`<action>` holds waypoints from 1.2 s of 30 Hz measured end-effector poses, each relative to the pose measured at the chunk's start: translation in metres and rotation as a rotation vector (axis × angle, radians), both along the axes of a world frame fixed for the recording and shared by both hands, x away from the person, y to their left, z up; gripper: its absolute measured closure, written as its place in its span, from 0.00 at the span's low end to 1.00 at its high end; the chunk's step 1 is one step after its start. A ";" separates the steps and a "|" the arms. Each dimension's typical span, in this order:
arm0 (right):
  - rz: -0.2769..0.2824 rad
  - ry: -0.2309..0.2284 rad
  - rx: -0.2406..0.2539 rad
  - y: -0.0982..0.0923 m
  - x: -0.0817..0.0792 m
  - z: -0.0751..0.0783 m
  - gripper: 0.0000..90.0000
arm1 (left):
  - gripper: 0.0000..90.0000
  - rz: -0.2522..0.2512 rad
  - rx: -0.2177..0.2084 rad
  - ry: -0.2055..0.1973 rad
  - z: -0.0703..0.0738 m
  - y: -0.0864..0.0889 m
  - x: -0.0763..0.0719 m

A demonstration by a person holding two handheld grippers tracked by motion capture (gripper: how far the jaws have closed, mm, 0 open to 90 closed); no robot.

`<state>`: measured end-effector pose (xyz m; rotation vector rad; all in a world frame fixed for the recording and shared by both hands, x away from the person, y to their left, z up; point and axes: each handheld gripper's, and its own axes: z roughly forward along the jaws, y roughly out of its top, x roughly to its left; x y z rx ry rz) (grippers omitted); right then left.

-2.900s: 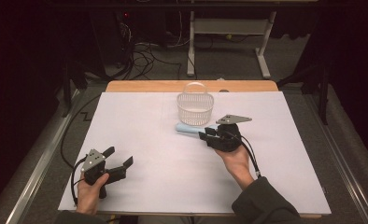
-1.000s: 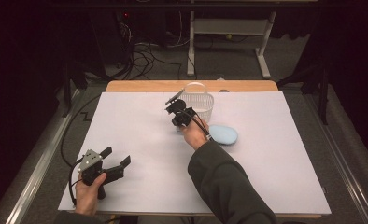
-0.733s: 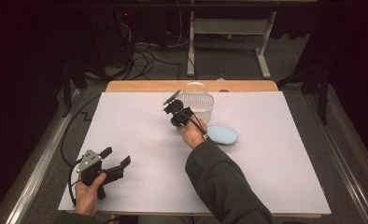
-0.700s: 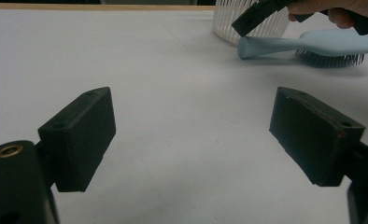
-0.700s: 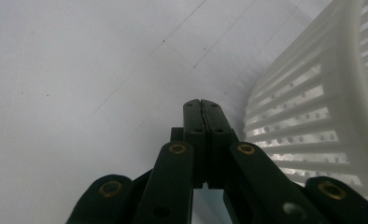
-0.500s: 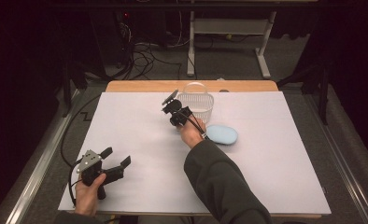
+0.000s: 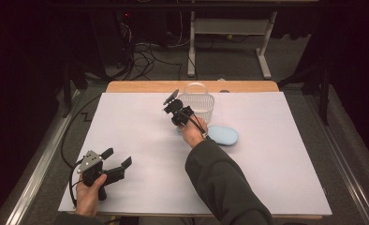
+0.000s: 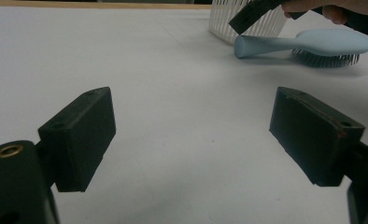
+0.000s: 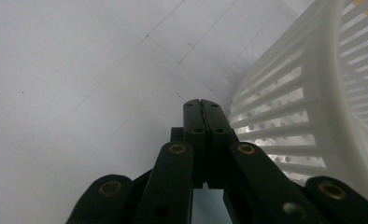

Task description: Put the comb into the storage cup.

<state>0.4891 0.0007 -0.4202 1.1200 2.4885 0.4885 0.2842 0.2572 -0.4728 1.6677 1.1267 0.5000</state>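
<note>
With the right gripper fingers pressed together and empty beside the basket, open them before reaching for the hairbrush; the left gripper fingers are wide open and empty.

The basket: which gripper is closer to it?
The right. The right gripper, jaws shut, is beside the basket at its left wall. The left gripper, open, sits far off near the table's front left corner.

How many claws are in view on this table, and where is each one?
2. The left claw is near the table's front-left corner, jaws open with nothing between them. The right claw is at the left side of the white basket, jaws shut, next to the blue hairbrush.
</note>
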 end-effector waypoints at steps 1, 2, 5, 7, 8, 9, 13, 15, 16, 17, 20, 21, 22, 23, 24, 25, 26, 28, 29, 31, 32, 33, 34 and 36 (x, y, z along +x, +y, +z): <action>0.005 -0.001 0.000 0.000 0.000 0.000 1.00 | 0.17 0.001 0.000 -0.001 0.000 0.000 0.000; 0.005 0.001 0.000 0.000 -0.001 0.000 1.00 | 0.17 0.001 0.000 -0.001 0.000 0.000 0.000; 0.017 0.002 -0.004 0.001 -0.003 0.001 1.00 | 0.17 0.002 -0.002 0.001 0.000 0.000 0.000; 0.021 0.008 -0.005 0.002 -0.004 0.002 1.00 | 0.17 0.001 -0.003 0.001 0.000 0.000 0.000; 0.021 0.008 -0.005 0.002 -0.004 0.002 1.00 | 0.17 0.001 -0.004 0.001 0.000 0.000 0.000; 0.020 0.006 -0.007 0.002 -0.004 0.002 1.00 | 0.17 0.001 -0.004 0.001 0.000 0.000 0.000; 0.011 -0.005 -0.009 0.001 0.000 0.000 1.00 | 0.17 0.000 -0.004 0.001 0.000 0.000 0.000; 0.005 -0.004 -0.009 0.000 0.001 -0.001 1.00 | 0.17 0.001 -0.004 0.001 0.000 0.000 0.000; 0.006 -0.005 -0.011 0.000 0.001 -0.001 1.00 | 0.17 0.001 -0.003 0.001 0.000 0.000 0.000; 0.008 -0.008 -0.014 0.001 0.001 -0.001 1.00 | 0.17 0.002 -0.002 0.000 0.000 0.000 0.000; 0.014 -0.012 -0.031 0.001 0.002 -0.002 1.00 | 0.17 0.003 -0.002 0.000 0.000 0.000 0.000; 0.013 -0.009 -0.032 0.000 0.002 -0.002 1.00 | 0.17 0.003 -0.002 0.000 0.000 0.000 0.000; 0.016 -0.009 -0.036 0.000 0.002 -0.002 1.00 | 0.17 0.004 -0.003 0.000 0.000 0.000 0.000; 0.017 -0.011 -0.040 0.000 0.002 -0.002 1.00 | 0.17 0.003 -0.002 0.001 0.000 0.000 0.000; 0.022 -0.014 -0.040 0.000 0.002 -0.002 1.00 | 0.17 0.003 -0.002 0.001 0.000 0.000 0.000; 0.028 -0.016 -0.045 0.000 0.001 -0.002 1.00 | 0.17 0.002 -0.002 0.001 0.000 0.000 0.000; 0.031 -0.014 -0.046 0.000 0.001 -0.002 1.00 | 0.17 0.003 -0.001 0.001 0.000 0.000 0.000; 0.023 -0.004 -0.039 0.001 0.000 -0.002 1.00 | 0.17 0.005 -0.001 0.001 0.000 0.000 0.000; 0.020 0.000 -0.035 0.001 0.000 -0.002 1.00 | 0.17 0.005 -0.001 0.001 0.000 0.000 0.000; 0.030 -0.005 -0.038 0.000 -0.001 -0.002 1.00 | 0.17 0.005 -0.001 0.001 0.000 0.000 0.000; 0.030 -0.003 -0.039 0.000 -0.001 -0.001 1.00 | 0.17 0.004 -0.002 0.000 0.000 0.000 0.000; 0.034 -0.001 -0.039 0.000 -0.001 -0.001 1.00 | 0.17 0.004 -0.001 -0.001 0.000 0.000 0.000; 0.036 0.002 -0.036 0.000 -0.002 -0.001 1.00 | 0.17 0.004 -0.001 0.000 0.000 0.000 0.000; 0.035 0.007 -0.033 -0.001 -0.001 -0.001 1.00 | 0.17 0.003 -0.001 0.000 0.000 0.000 0.000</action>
